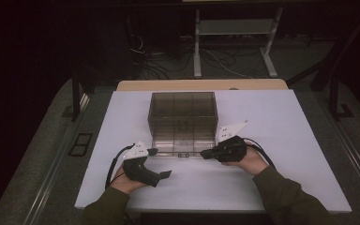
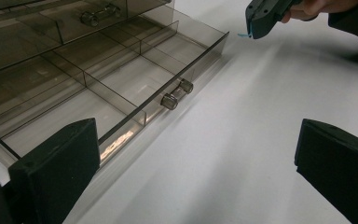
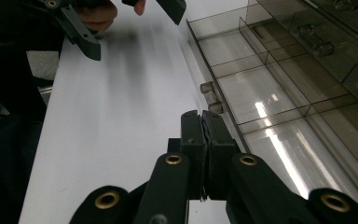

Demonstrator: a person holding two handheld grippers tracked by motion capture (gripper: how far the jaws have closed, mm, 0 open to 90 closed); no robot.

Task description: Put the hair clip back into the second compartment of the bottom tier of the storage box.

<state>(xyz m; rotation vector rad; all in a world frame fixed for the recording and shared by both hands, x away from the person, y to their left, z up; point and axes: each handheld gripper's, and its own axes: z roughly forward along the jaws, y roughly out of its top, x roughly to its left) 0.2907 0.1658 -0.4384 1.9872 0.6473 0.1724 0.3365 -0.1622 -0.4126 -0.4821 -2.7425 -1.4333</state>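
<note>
At the lower left of the high view the left gripper point(image 1: 161, 162) has its jaws wide apart, and at centre right the right gripper point(image 1: 203, 154) has its jaws pressed together on nothing. Just beyond them, mid-frame, the pulled-out bottom drawer point(image 1: 183, 146) of the smoky clear plastic drawer cabinet point(image 1: 183, 108) would slide in best with an even, square push near its small clear bar handle point(image 2: 176, 94). The dark plastic makes it hard to see whether the compartments hold anything.

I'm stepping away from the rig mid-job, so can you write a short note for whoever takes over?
Left claw: open, holding nothing, over the white table near the drawer's left end.
Right claw: shut, holding nothing, beside the drawer's right end.
Smoky clear plastic drawer cabinet: mid-table. Its bottom drawer is pulled out; the compartments look empty.
Done: drawer opened.
Left: probably filling it or pushing it shut.
</note>
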